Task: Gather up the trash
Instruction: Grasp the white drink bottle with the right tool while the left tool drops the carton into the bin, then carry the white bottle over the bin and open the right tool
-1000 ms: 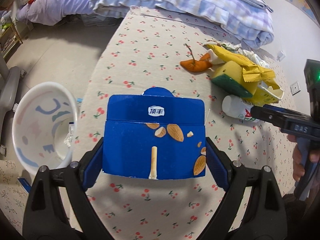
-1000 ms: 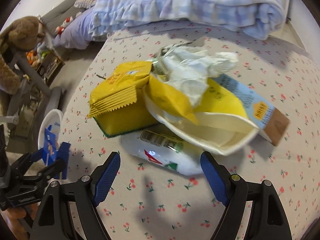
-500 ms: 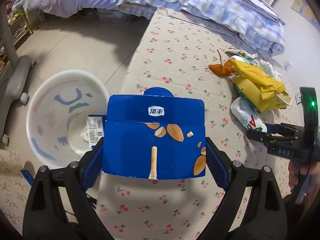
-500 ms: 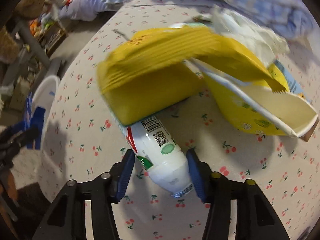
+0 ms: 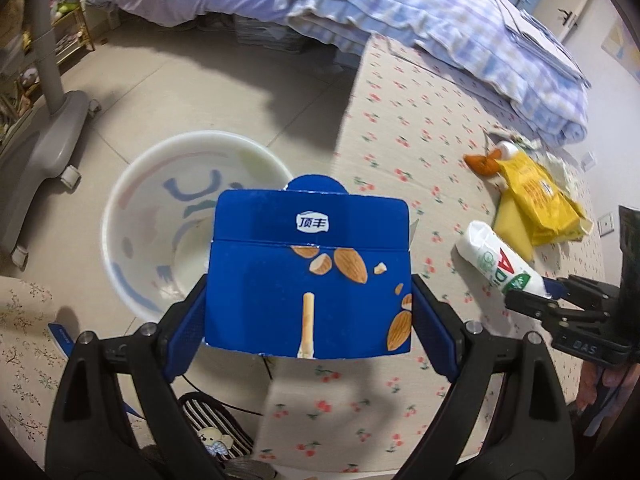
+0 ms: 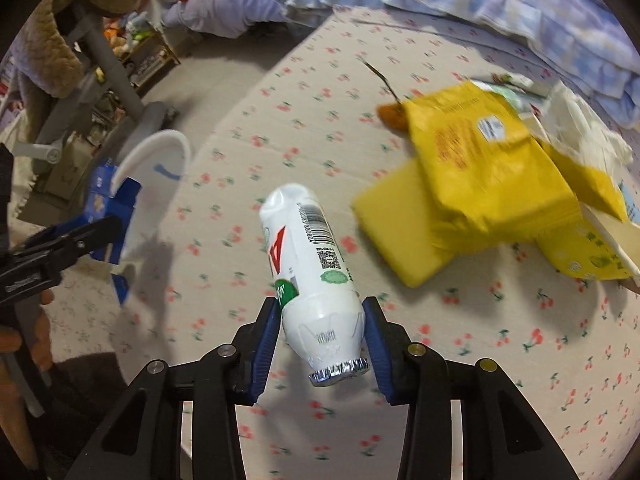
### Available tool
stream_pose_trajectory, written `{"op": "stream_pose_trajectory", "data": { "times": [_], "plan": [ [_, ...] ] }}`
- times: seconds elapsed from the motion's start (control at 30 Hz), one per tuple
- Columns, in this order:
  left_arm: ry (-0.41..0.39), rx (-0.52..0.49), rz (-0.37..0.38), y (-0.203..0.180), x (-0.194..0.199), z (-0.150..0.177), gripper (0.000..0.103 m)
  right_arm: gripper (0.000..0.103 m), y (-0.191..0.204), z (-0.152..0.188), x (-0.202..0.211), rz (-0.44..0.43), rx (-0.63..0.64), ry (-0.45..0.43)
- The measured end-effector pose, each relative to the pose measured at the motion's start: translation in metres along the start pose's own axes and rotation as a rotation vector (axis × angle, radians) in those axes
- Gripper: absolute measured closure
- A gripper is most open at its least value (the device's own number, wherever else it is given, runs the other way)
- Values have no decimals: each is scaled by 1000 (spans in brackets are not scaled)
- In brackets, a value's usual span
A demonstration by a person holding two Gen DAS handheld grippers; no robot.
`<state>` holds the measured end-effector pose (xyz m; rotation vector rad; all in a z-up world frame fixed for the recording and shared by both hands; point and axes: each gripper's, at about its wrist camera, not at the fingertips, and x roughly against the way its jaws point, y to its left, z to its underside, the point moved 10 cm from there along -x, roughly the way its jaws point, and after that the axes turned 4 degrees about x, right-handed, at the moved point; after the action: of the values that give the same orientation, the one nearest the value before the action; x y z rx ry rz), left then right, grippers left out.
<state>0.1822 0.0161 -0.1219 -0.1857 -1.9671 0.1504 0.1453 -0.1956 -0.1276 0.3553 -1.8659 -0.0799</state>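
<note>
Two blue-padded tongs pinch trash: left gripper (image 5: 308,316) clamps a flat blue cardboard snack box (image 5: 308,276) beside a white plastic basin (image 5: 132,216); right gripper (image 6: 320,336) squeezes a smooth white plastic bottle (image 6: 310,272) near its foil cap.

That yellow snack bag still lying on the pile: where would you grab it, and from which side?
Probably the crimped end of the yellow snack bag, approached from the near, open side of the cherry-print mat. The bag lies flat atop a yellow sponge, its flattened edge overhanging toward us, thin enough for a hand-held gripper. Behind it, a paper box and white tissue crowd the far side.
</note>
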Motion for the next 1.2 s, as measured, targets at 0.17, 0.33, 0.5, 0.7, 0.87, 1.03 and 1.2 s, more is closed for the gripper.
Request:
{"op": "stream_pose_trajectory", "data": {
  "times": [0.17, 0.33, 0.5, 0.7, 0.87, 1.03, 1.2],
  "plan": [
    [-20, 33, -31, 25, -2, -9, 11, 61, 24, -19, -2, -30, 0, -36],
    [-32, 69, -70, 48, -3, -16, 8, 62, 45, -37, -4, -65, -10, -70],
    [-61, 70, -95, 64, 2, -21, 2, 62, 62, -52, -8, -87, -9, -93],
    [-73, 117, -129, 87, 12, -27, 1, 62, 88, -70, -12, -120, -5, -106],
    [-58, 180, -173, 112, 18, -23, 1, 62, 116, -87, -19, -152, 13, -107],
    [-60, 209, -210, 130, 22, -20, 1, 62, 140, -101, -33, -173, 24, -105],
    [-59, 217, -224, 139, 25, -16, 1, 59, 155, -111, -46, -211, 7, -113]
  ]
}}
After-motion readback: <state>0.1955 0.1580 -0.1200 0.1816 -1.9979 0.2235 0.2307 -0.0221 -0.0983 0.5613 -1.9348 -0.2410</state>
